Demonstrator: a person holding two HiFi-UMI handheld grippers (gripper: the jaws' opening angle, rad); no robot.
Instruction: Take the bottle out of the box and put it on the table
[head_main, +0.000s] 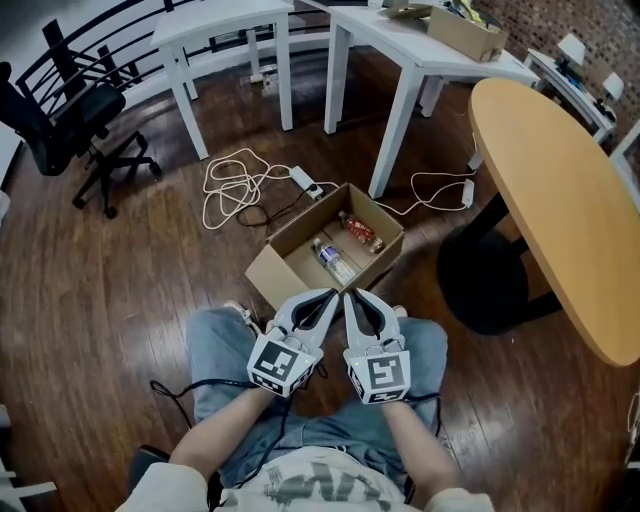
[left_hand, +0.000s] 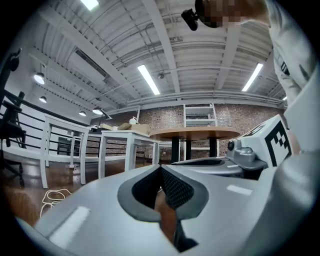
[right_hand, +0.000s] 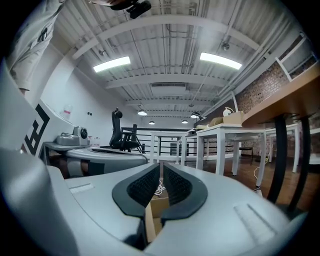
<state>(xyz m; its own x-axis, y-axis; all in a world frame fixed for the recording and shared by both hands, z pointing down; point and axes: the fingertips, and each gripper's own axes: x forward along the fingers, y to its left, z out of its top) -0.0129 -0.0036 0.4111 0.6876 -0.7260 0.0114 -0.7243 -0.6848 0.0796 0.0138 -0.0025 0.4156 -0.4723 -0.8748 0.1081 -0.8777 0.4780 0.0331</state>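
An open cardboard box (head_main: 287, 238) stands on the wooden floor just ahead of the person's knees. Two bottles lie inside it: a clear bottle with a blue label (head_main: 335, 263) and a bottle with a red label (head_main: 361, 232). Both grippers hover side by side above the lap, pointing level at the box and short of its near edge. My left gripper (head_main: 329, 295) (left_hand: 160, 167) is shut with nothing in it. My right gripper (head_main: 351, 295) (right_hand: 161, 165) is shut and empty too; a bit of the cardboard box (right_hand: 159, 204) shows below its pads. The round wooden table (head_main: 560, 190) stands to the right.
The round table's black base (head_main: 490, 272) is on the floor right of the box. A power strip with coiled cables (head_main: 240, 187) lies behind the box. White tables (head_main: 225, 22) fill the back, one bearing a cardboard carton (head_main: 466, 32). A black office chair (head_main: 70, 125) is at the far left.
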